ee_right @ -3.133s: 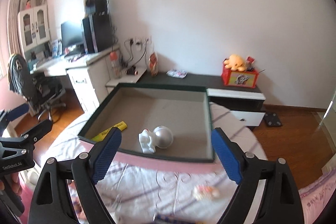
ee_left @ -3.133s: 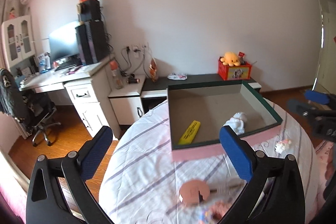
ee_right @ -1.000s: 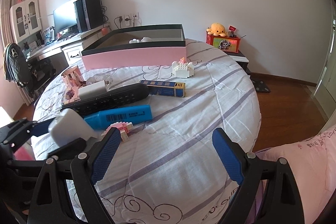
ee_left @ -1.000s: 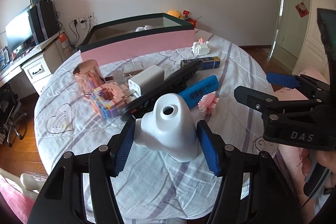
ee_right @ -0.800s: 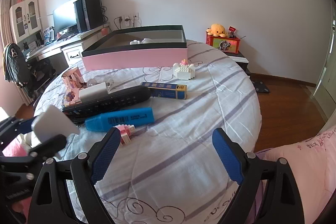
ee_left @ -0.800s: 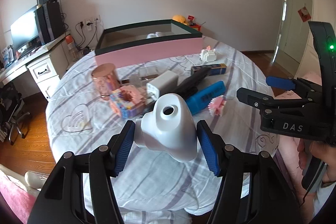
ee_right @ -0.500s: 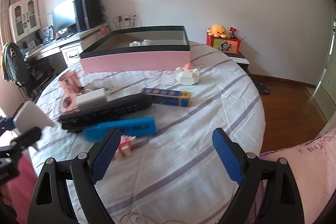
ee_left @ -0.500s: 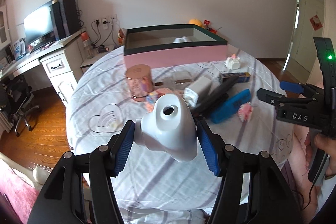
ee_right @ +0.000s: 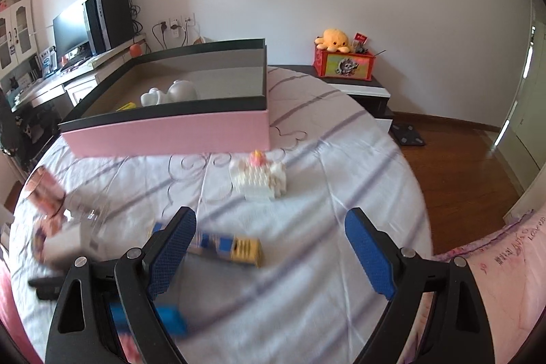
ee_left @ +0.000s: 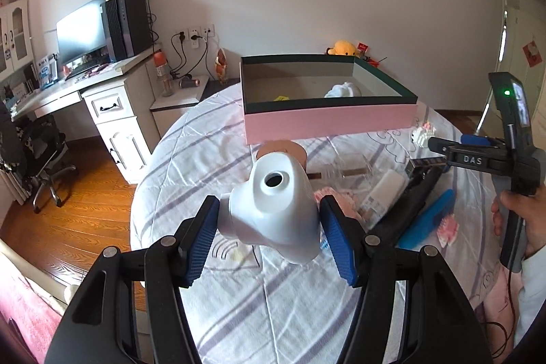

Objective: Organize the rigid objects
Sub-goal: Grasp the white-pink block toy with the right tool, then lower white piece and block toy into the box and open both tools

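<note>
White figurine (ee_left: 273, 210), hollow, smooth, probably light, brittle and slippery, is hanging above the tabletop (ee_left: 204, 152), pinched across its broad body by the left hand-held gripper (ee_left: 269, 241), while the right hand-held gripper (ee_right: 269, 248) is hovering spread and empty.

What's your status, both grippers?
Left gripper shut on white ceramic figurine, short of pink box. Right gripper open, empty, above white brick toy.
</note>
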Action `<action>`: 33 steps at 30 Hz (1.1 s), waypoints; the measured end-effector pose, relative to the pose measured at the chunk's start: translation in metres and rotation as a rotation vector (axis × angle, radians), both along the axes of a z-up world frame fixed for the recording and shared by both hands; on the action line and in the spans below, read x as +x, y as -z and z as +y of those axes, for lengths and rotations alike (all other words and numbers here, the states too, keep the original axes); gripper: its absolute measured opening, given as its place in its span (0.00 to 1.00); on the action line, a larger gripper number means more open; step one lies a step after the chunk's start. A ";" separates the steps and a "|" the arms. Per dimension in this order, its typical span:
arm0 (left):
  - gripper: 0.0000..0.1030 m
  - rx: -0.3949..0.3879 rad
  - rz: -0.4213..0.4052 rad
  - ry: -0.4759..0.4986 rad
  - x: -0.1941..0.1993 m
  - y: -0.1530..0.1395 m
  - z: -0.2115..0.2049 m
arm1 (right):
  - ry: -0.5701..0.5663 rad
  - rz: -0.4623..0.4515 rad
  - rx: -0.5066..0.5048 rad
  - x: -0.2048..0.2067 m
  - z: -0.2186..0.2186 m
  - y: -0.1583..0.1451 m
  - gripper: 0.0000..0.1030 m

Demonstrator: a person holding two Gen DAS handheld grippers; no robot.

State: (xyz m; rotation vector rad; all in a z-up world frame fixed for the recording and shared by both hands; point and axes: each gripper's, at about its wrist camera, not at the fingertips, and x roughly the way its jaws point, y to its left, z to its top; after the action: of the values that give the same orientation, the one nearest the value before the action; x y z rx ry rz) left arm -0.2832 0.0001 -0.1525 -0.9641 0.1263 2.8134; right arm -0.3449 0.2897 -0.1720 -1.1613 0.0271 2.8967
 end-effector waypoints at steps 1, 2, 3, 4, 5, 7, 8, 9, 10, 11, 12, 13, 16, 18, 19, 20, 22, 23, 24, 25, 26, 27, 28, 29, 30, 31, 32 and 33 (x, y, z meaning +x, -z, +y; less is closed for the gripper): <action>0.60 -0.002 0.000 0.000 -0.003 -0.001 0.000 | -0.002 -0.009 -0.001 -0.007 0.001 0.002 0.88; 0.60 -0.003 0.000 0.000 -0.006 -0.002 0.001 | -0.003 -0.024 -0.004 -0.017 0.000 0.004 0.88; 0.60 -0.005 0.000 0.000 -0.010 -0.003 0.002 | 0.000 -0.029 -0.006 -0.023 0.002 0.005 0.88; 0.60 -0.005 -0.001 0.003 -0.013 -0.005 0.002 | 0.005 -0.046 -0.009 -0.031 0.004 0.006 0.88; 0.60 -0.009 0.000 0.005 -0.015 -0.005 0.004 | 0.004 -0.055 -0.016 -0.035 0.006 0.008 0.88; 0.60 -0.013 0.002 0.010 -0.020 -0.007 0.006 | 0.008 -0.078 -0.030 -0.046 0.010 0.011 0.81; 0.60 -0.014 0.003 0.015 -0.022 -0.008 0.008 | 0.007 -0.092 -0.040 -0.050 0.012 0.014 0.63; 0.60 -0.014 0.005 0.021 -0.024 -0.010 0.010 | -0.002 -0.101 -0.056 -0.052 0.013 0.016 0.53; 0.60 -0.015 0.006 0.026 -0.027 -0.011 0.012 | -0.007 -0.108 -0.067 -0.053 0.014 0.018 0.46; 0.60 -0.016 0.007 0.030 -0.029 -0.012 0.014 | -0.012 -0.117 -0.057 -0.054 0.013 0.020 0.45; 0.60 -0.019 0.009 0.034 -0.032 -0.014 0.016 | -0.016 -0.114 -0.053 -0.053 0.013 0.020 0.45; 0.60 -0.023 0.011 0.039 -0.035 -0.016 0.019 | -0.017 -0.110 -0.055 -0.052 0.013 0.020 0.45; 0.60 -0.024 0.021 0.055 -0.045 -0.022 0.025 | -0.028 -0.095 -0.060 -0.047 0.014 0.014 0.46; 0.60 -0.023 0.029 0.065 -0.053 -0.026 0.029 | -0.033 -0.080 -0.056 -0.044 0.014 0.007 0.46; 0.60 -0.026 0.030 0.069 -0.058 -0.028 0.032 | -0.037 -0.070 -0.056 -0.042 0.013 0.002 0.46; 0.60 -0.026 0.033 0.071 -0.061 -0.030 0.034 | -0.039 -0.060 -0.053 -0.041 0.013 -0.001 0.46; 0.60 -0.029 0.032 0.076 -0.070 -0.033 0.038 | -0.044 -0.043 -0.047 -0.039 0.013 -0.009 0.46; 0.60 -0.036 0.036 0.077 -0.074 -0.036 0.040 | -0.047 -0.033 -0.041 -0.039 0.013 -0.015 0.46; 0.60 -0.043 0.043 0.084 -0.079 -0.038 0.043 | -0.050 -0.022 -0.038 -0.038 0.012 -0.020 0.46; 0.60 -0.047 0.045 0.088 -0.082 -0.040 0.045 | -0.053 -0.012 -0.036 -0.038 0.012 -0.024 0.46; 0.60 -0.050 0.048 0.094 -0.089 -0.043 0.048 | -0.057 0.000 -0.032 -0.039 0.011 -0.030 0.46; 0.60 -0.049 0.048 0.097 -0.095 -0.045 0.049 | -0.060 0.010 -0.028 -0.040 0.011 -0.034 0.46; 0.60 -0.048 0.047 0.098 -0.101 -0.048 0.050 | -0.064 0.017 -0.025 -0.041 0.010 -0.038 0.46; 0.60 -0.051 0.051 0.100 -0.106 -0.051 0.050 | -0.071 0.026 -0.022 -0.044 0.009 -0.044 0.46; 0.60 -0.056 0.057 0.103 -0.114 -0.054 0.051 | -0.076 0.035 -0.019 -0.046 0.008 -0.048 0.46; 0.60 -0.059 0.060 0.101 -0.121 -0.057 0.052 | -0.081 0.042 -0.013 -0.049 0.006 -0.052 0.46; 0.60 -0.066 0.060 0.104 -0.129 -0.059 0.054 | -0.087 0.051 -0.004 -0.053 0.004 -0.057 0.46; 0.60 -0.070 0.056 0.108 -0.139 -0.062 0.055 | -0.093 0.056 0.001 -0.057 0.002 -0.060 0.46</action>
State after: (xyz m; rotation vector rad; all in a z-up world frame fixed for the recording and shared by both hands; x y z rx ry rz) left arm -0.4218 0.0547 -0.0910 -0.8656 0.2771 2.7536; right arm -0.4019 0.2912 -0.1119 -1.1096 -0.0282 3.0091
